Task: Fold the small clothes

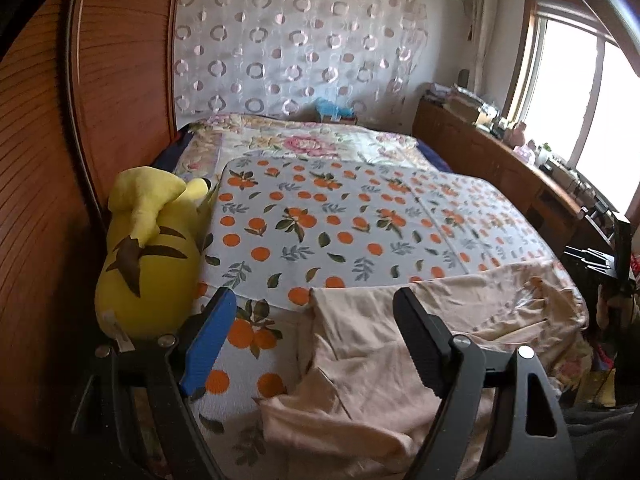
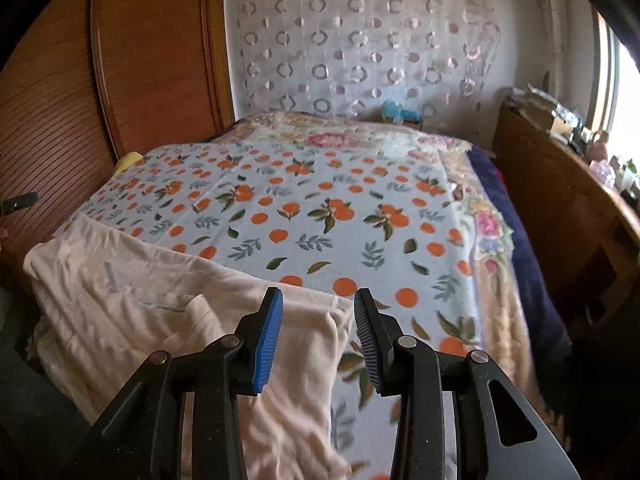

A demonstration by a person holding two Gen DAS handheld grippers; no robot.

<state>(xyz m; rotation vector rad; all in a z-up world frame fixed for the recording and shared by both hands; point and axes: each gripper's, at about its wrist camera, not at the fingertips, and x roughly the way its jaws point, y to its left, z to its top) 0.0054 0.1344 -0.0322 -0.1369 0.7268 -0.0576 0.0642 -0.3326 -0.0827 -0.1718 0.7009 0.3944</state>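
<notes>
Orange-print bedspread (image 1: 320, 220) carries one peach garment (image 1: 400, 340), rumpled along the bed's near edge; one yellow plush (image 1: 148, 256) lies at its left edge. Left gripper (image 1: 316, 340) and right gripper (image 2: 318, 336) both spread, gripping nothing.

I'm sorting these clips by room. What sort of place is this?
Most likely a home bedroom: a bed under an orange-print sheet, a yellow plush toy beside a wooden wardrobe, and a pale garment lying at the bed's near edge.
</notes>
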